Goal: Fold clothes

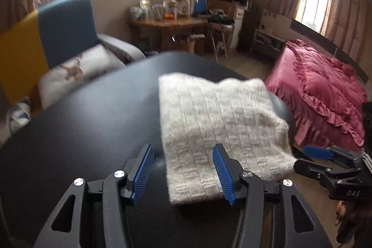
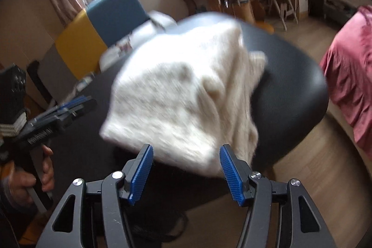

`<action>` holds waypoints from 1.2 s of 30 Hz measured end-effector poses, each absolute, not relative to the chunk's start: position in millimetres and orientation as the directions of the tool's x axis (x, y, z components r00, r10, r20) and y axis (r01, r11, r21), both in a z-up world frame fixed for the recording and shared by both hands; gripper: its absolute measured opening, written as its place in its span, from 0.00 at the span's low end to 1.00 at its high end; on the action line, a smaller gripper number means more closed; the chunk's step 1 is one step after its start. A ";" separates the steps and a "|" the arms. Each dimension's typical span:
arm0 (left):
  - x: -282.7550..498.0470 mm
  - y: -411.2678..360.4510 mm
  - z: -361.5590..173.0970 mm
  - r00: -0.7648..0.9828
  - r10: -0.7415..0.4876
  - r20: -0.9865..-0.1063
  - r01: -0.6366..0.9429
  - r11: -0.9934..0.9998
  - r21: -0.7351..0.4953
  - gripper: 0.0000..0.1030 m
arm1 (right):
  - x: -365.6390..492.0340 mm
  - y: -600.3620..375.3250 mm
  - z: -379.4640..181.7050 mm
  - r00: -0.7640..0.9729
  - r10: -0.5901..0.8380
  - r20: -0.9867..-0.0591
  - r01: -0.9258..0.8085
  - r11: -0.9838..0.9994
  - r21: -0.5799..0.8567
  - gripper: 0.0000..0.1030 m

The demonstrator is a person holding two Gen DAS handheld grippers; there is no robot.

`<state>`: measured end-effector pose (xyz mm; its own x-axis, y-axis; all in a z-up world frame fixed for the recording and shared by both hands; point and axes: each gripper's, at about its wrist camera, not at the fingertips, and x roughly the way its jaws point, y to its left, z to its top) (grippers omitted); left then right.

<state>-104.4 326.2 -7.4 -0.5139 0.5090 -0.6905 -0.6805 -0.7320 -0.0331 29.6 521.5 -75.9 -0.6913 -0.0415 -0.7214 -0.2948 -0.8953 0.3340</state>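
Sweater, left wrist view: the white knitted sweater lies folded on the black table, toward its right side. Its right edge reaches the rim of the table and its near corner hangs a little over the front edge.
Left gripper, left wrist view: the left gripper hovers above the near corner of the sweater. The jaws stand apart and the blue pads press on nothing, so the grip is released.
Right gripper, left wrist view: the right gripper comes in at the right border, just beside the sweater's edge. It is seen from the side and cut off by the border, so here I cannot tell how its jaws stand.
Background, left wrist view: a blue and yellow chair stands behind the table, and a bed with a pink cover is to the right.
Sweater, right wrist view: the sweater is strongly blurred and its knitted pattern is hard to make out. It rests on the table, and some loose folds hang at its right side.
Right gripper, right wrist view: the right gripper has its jaws wide apart. The near edge of the sweater shows between them, but the pads do not clamp it.
Left gripper, right wrist view: the left gripper is blurred at the left border, held by a hand that is partly cut off.
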 end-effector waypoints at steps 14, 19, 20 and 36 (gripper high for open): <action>-102.0 288.7 53.1 -0.604 0.449 -0.658 -0.563 -0.825 -0.047 0.52 | -18.9 475.0 -5.6 -0.688 0.330 -0.647 -0.450 -0.893 0.024 1.00; -89.9 287.0 54.9 -0.679 0.360 -0.640 -0.521 -0.851 0.074 0.52 | -19.8 455.4 0.4 -0.706 0.352 -0.615 -0.440 -0.898 -0.010 1.00; -87.5 286.1 54.9 -0.678 0.366 -0.638 -0.524 -0.849 0.070 0.52 | -19.9 452.6 0.0 -0.709 0.347 -0.614 -0.433 -0.901 -0.009 1.00; -84.3 268.7 49.4 -0.624 0.442 -0.645 -0.559 -0.829 -0.026 0.51 | -17.7 428.9 -6.6 -0.730 0.278 -0.624 -0.378 -0.925 0.030 1.00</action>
<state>-84.3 268.7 49.4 -0.6239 0.4416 -0.6448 -0.5592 -0.8286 -0.0263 -17.6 428.9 -6.6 -0.7305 0.2785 -0.6236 -0.3782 -0.9253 0.0298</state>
